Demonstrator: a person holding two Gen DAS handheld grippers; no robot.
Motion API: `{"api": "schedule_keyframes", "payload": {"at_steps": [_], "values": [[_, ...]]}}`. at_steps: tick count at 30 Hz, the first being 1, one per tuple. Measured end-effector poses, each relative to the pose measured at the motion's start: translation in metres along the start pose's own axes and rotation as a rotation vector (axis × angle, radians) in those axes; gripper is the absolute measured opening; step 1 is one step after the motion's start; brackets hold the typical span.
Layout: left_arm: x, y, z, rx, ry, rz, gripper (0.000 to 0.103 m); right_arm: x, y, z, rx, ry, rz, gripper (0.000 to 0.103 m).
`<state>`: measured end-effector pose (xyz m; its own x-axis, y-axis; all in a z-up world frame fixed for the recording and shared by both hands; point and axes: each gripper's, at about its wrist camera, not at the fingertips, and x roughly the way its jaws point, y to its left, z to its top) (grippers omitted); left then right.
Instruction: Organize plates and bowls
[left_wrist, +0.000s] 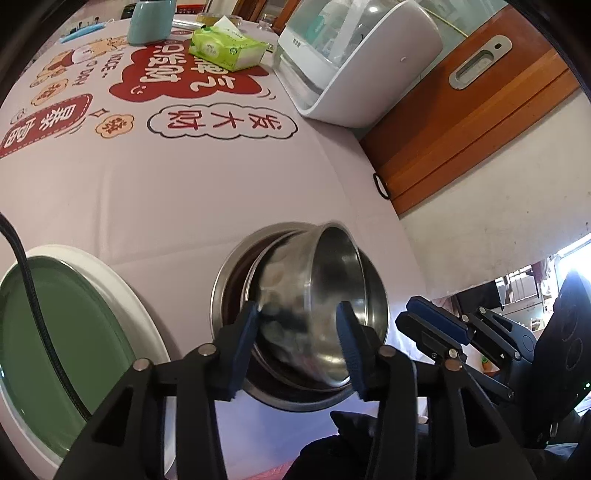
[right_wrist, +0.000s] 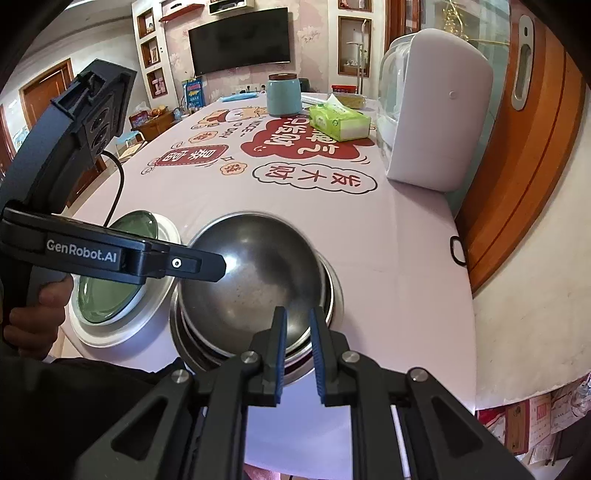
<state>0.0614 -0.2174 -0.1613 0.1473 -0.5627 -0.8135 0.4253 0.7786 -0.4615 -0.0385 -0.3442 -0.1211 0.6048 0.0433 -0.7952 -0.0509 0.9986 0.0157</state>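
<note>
The green plate (left_wrist: 55, 332) runs off the left edge in the left wrist view, and a black cable (left_wrist: 37, 306) crosses over it. In the right wrist view the left gripper's (right_wrist: 218, 264) body covers part of that plate too. The tilted steel bowl (left_wrist: 310, 306) is smeared with motion blur, so its surface is mush, and it hides most of the inside of the bigger steel bowl (left_wrist: 373, 295) under it. The right gripper's (right_wrist: 297, 325) pads look like they're on the bowl's rim, but it's hard to tell. The white appliance (right_wrist: 436, 122) is cut by the top edge in the left view.
</note>
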Motion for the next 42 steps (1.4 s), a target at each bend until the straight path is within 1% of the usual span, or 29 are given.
{"api": "schedule_keyframes", "payload": {"at_steps": [3,11,13,15,17,18,20,24,27,34,39,42], "values": [[-0.003,-0.001,0.002,-0.005,-0.015,0.007,0.046,0.0,-0.003,0.001,0.002,-0.004,0.005,0.014],[-0.007,0.001,0.003,-0.027,-0.034,0.032,0.058,0.003,-0.009,0.002,0.01,0.004,0.014,0.015],[-0.007,0.004,0.004,-0.039,-0.035,0.041,0.059,0.005,-0.011,0.003,0.016,0.01,0.017,0.019],[-0.006,0.006,0.004,-0.05,-0.029,0.054,0.059,0.008,-0.013,0.003,0.018,0.017,0.022,0.034],[-0.004,0.008,0.004,-0.061,-0.021,0.064,0.059,0.011,-0.013,0.003,0.014,0.027,0.029,0.042],[-0.002,0.009,0.005,-0.067,-0.014,0.069,0.059,0.013,-0.013,0.004,0.012,0.031,0.034,0.043],[0.002,0.011,0.005,-0.072,0.0,0.079,0.059,0.016,-0.014,0.004,0.01,0.042,0.043,0.044],[0.012,0.014,0.006,-0.084,0.04,0.097,0.059,0.029,-0.017,0.002,0.016,0.099,0.08,0.045],[0.016,0.015,0.007,-0.091,0.051,0.11,0.059,0.038,-0.021,0.001,0.023,0.136,0.097,0.046],[0.023,0.017,0.015,-0.102,0.071,0.135,0.06,0.054,-0.029,0.001,0.044,0.189,0.155,0.046],[0.037,0.02,0.018,-0.117,0.136,0.146,0.06,0.065,-0.032,0.002,0.055,0.219,0.19,0.046],[0.042,0.02,0.02,-0.119,0.153,0.147,0.06,0.07,-0.033,0.003,0.054,0.233,0.204,0.046]]}}
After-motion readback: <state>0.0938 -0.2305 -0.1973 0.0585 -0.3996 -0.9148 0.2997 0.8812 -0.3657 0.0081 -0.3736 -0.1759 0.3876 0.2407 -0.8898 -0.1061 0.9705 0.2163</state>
